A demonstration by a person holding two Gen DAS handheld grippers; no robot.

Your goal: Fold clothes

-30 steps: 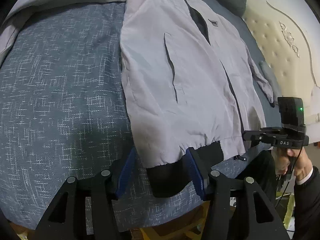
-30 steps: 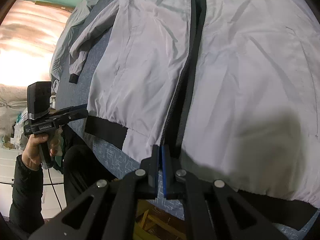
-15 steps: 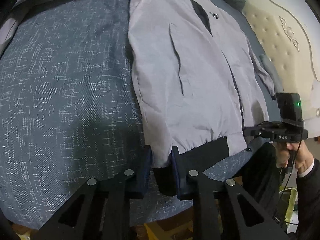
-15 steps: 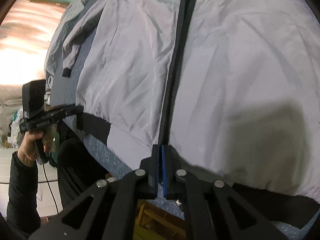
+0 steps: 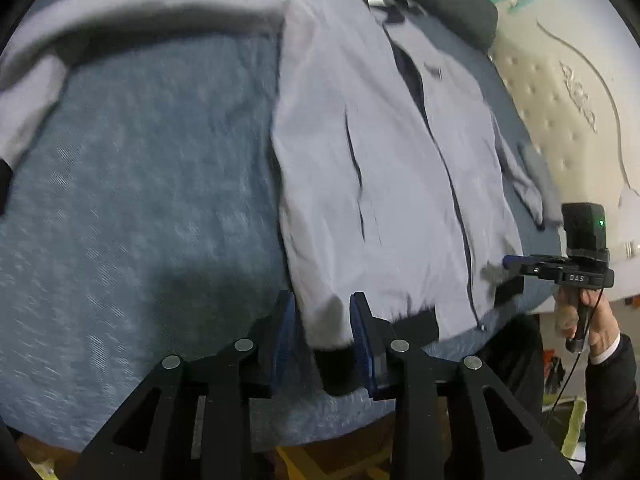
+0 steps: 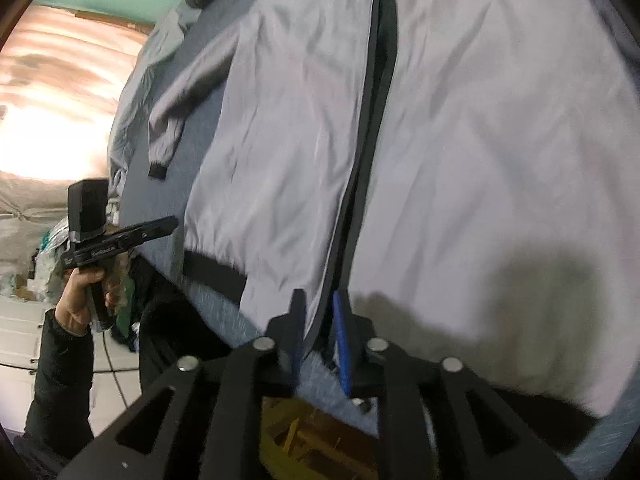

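I have the jacket (image 5: 384, 184) laid flat, front up, on the bed (image 5: 140, 200), its black hem (image 6: 214, 270) along the near edge and its zip line running away from me. This looks like the smoothing step before the first fold, with both grippers just letting go of the hem.

My left gripper (image 5: 322, 334) has just been opening: its jaws stand apart with the hem corner between them, and I see the pads clear of the cloth, so it is released. My right gripper (image 6: 320, 338) has just been opening too; the zip edge at the hem lies between its blue pads, but a gap shows on each side, so I read that as let go as well. Both views are blurred, so I hold that lightly.

Next I judge a sleeve has to come in across the body. The right sleeve (image 6: 176, 120) lies slack just beside the body, cuff toward the bed's side edge. The left sleeve (image 5: 132, 4) stretches far out across the quilt, so that one needs a long reach.

Room is good on the left, where bare quilt spreads wide. On the right the jacket runs close to the bed edge, and the hem sits at the near edge, so any pull toward me could drag it off.
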